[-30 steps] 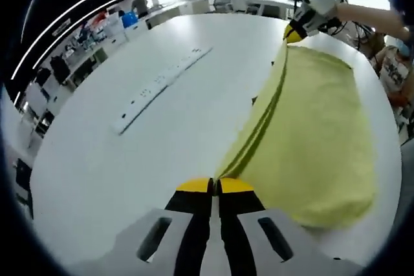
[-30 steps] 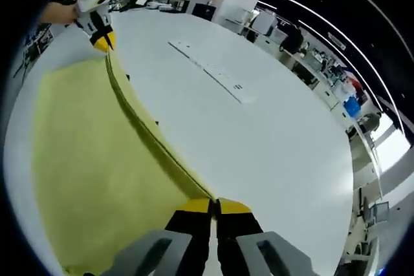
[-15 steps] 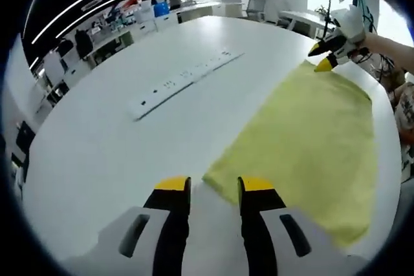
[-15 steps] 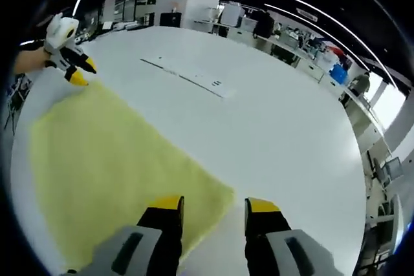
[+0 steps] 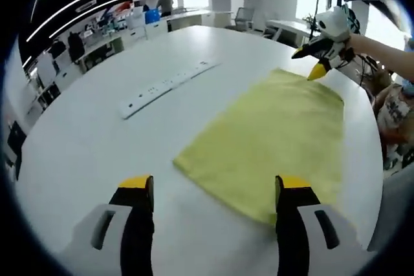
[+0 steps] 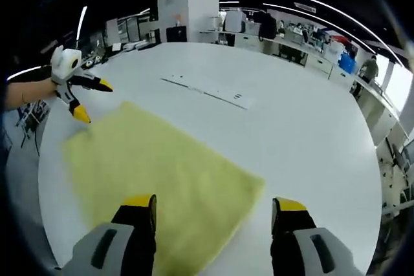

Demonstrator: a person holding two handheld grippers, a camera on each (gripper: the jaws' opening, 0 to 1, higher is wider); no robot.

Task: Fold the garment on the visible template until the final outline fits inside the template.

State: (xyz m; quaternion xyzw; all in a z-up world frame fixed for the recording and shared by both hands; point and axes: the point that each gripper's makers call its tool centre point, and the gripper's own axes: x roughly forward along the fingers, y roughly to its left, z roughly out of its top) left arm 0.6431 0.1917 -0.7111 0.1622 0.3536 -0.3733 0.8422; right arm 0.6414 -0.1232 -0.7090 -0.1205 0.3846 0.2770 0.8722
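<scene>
On the white table (image 5: 97, 140) the yellow garment (image 5: 272, 140) is lying flat as a rough rectangle, with a long white power strip (image 5: 165, 84) sitting well apart from it toward the far side. No template outline is showing under or around the garment, so whether the cloth already fits cannot be told. Near one end of the garment the left gripper (image 5: 213, 189) is hovering with its jaws spread wide, gripping nothing, the closest edge of the cloth lying just beyond the tips. At the opposite end the right gripper (image 6: 213, 208) is doing the same, jaws wide apart and empty, the garment's corner sitting between and just past them. Each gripper is also appearing in the other's view, small, at the far edge of the garment, held in a person's hand, jaws parted and just above the cloth. Judging by this, a fold seems to be laid down and let go, and the hands are standing clear between folds. If the outline is still too large, the next move calls for picking two matching corners along one edge, closing on the cloth only, and carrying that edge evenly across so that the layers are not bunching or sliding off the table.
</scene>
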